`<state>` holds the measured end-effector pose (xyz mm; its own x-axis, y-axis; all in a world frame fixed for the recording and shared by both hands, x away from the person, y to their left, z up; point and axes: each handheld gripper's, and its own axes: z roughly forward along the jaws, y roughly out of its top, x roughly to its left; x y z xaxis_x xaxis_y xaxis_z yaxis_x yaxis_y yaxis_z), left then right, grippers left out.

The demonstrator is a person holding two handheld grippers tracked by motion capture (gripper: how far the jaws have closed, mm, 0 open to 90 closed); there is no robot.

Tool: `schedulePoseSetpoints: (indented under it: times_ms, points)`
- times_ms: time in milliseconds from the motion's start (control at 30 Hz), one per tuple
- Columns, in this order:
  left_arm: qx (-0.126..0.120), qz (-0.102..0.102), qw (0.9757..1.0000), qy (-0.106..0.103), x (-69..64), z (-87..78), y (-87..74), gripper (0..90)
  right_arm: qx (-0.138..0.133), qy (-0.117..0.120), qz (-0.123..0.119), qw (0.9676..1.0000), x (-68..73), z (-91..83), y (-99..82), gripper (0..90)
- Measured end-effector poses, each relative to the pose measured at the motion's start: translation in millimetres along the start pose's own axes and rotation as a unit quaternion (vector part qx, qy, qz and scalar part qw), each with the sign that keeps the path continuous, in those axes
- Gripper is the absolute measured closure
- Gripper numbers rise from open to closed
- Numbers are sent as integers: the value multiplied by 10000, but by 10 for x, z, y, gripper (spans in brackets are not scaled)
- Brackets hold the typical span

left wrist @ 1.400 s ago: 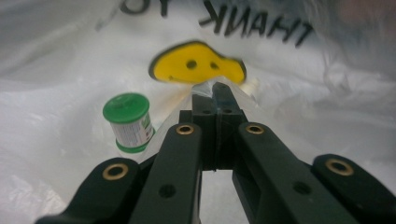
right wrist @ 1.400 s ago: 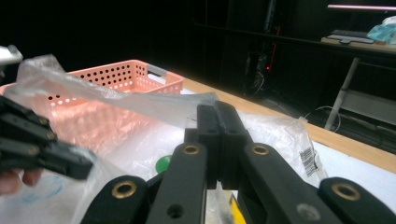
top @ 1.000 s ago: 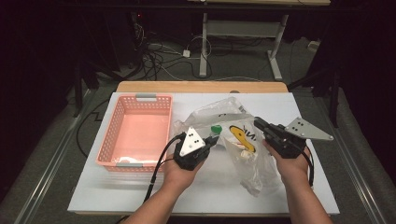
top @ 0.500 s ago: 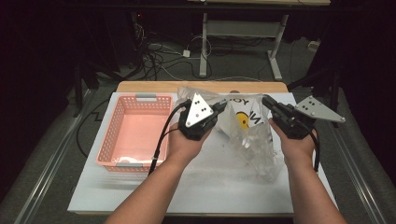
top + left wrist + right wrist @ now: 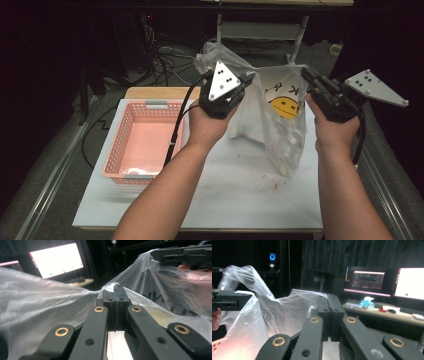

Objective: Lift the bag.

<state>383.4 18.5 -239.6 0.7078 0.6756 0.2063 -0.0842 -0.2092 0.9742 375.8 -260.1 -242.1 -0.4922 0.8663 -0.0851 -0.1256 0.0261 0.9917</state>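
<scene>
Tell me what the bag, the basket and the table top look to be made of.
Bag: thin clear plastic film, glossy; it crinkles, shows things through it, and carries a printed yellow smiley.
Basket: pink moulded plastic, probably; its walls are a regular lattice, with grey handles.
Table top: a white, matt board, material unclear; it has some specks.

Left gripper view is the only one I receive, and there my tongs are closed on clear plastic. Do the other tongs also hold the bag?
Observer: Yes. In the right gripper view the right tongs are shut on the edge of the bag.
Operator: Is the bag off the table?
Observer: Mostly. In the high view it hangs between both tongs. Its lower end reaches down towards the white table, and I cannot tell whether it touches.
Operator: Is there a container near?
Observer: A pink basket stands on the table, on the same side of the bag as the left tongs.
</scene>
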Motion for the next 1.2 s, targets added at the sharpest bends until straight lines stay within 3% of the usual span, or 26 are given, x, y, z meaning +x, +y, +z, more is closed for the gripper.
schedulePoseSetpoints:
  times_ms: [133,300,367,600,833,1067,1200]
  points:
    - [55,-39,10000,40,33,83,-4,883,-14,-65,0,10000,-60,9,50,900]
    - [332,-274,9991,7,83,126,-244,875,250,-110,68,9996,-110,29,-189,900]
    - [421,-426,9982,-28,104,96,-342,812,393,-100,78,9991,-122,30,-298,900]
    - [612,-494,9968,-143,52,-170,-600,608,684,-134,122,9975,-161,-18,-542,900]
    - [707,-738,9943,-295,-99,-441,-860,478,710,-126,73,9974,-163,-69,-564,900]
    - [1068,-1111,9866,-539,-217,-528,-1242,401,632,95,89,9979,-130,-192,-467,780]
    - [1304,-1168,9830,-552,-261,-541,-1435,338,615,161,117,9979,-115,-308,-451,691]
